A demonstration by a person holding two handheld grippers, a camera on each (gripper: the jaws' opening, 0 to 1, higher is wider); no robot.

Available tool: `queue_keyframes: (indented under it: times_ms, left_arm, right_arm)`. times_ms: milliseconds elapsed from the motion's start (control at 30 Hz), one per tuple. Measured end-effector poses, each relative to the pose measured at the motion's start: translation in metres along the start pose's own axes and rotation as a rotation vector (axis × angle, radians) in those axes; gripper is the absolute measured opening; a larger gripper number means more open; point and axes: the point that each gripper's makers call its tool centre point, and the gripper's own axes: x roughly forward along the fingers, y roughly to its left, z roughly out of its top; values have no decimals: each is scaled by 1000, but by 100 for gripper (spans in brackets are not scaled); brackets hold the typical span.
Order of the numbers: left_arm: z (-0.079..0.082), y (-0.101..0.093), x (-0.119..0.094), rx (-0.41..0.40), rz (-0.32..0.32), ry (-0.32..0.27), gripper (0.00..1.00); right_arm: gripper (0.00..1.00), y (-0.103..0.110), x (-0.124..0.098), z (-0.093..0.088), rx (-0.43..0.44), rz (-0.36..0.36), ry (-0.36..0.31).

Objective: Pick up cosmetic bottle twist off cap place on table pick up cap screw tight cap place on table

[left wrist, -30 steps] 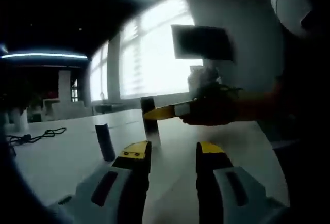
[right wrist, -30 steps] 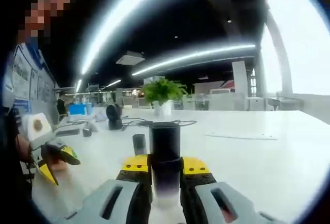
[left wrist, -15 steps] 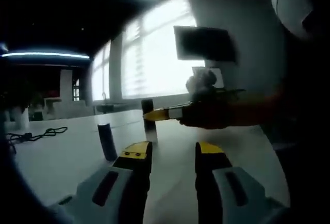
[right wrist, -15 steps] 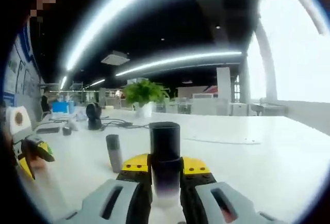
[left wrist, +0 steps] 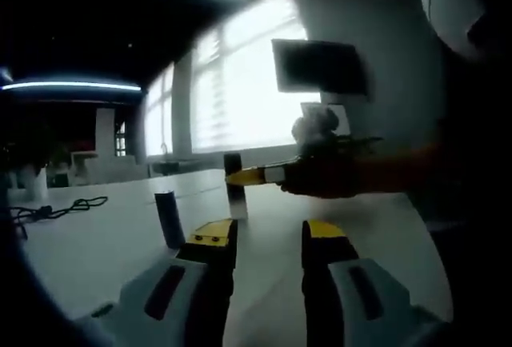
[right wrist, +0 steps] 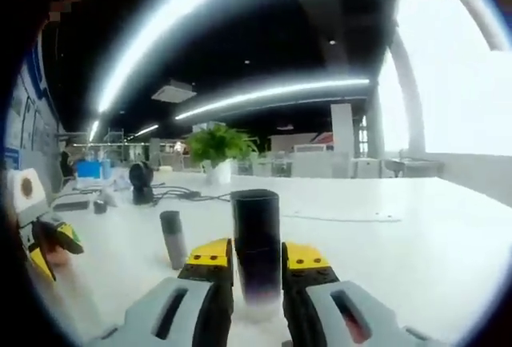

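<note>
In the right gripper view, the right gripper [right wrist: 246, 257] is standing at the cosmetic bottle [right wrist: 256, 247], which is resting upright on the white counter [right wrist: 416, 235]. Its yellow-tipped fingers [right wrist: 210, 253] are flanking the bottle's pale lower body, and a thin gap seems to be showing on each side, so I judge the grip to be released or releasing rather than clenched. The bottle's dark upper part is rising above the fingertips; whether that is a fitted cap, or what is inside, cannot be told.

Just beyond and to the left, a small dark cylinder, likely the cap [right wrist: 172, 238], is standing upright on the counter, apart from the bottle.

In the left gripper view, the left gripper [left wrist: 262, 241] is hovering with its fingers spread and nothing between them, facing the cap [left wrist: 169, 217] and the bottle [left wrist: 234, 184].

The step in hand looks like setting the bottle down. The next move would call for one gripper to go to the cap and close on it squarely.

Farther off, a potted plant [right wrist: 214, 149] and dark cables [right wrist: 180, 195] are sitting toward the counter's far edge.
</note>
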Motion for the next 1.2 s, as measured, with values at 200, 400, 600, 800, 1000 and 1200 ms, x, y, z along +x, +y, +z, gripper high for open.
queue_keyframes:
  times_ms: [200, 400, 600, 800, 1000, 1200]
  left_arm:
    - [-1, 7, 1, 37, 24, 8, 21]
    - [10, 14, 1, 18, 43, -47, 21]
    - [7, 11, -1, 34, 28, -20, 22]
    - [11, 25, -7, -23, 89, -38, 21]
    - [15, 29, -17, -49, 130, -58, 21]
    - [16, 34, -30, -83, 196, -59, 20]
  right_arm:
    - [34, 5, -5, 11, -11, 16, -13]
    - [26, 7, -19, 18, -44, 7, -44]
    - [27, 1, -35, 25, 69, -21, -76]
    - [28, 8, -52, 22, 28, -20, -66]
    - [29, 17, -67, 21, 20, 11, -61]
    - [32, 36, -86, 11, 18, 78, -44]
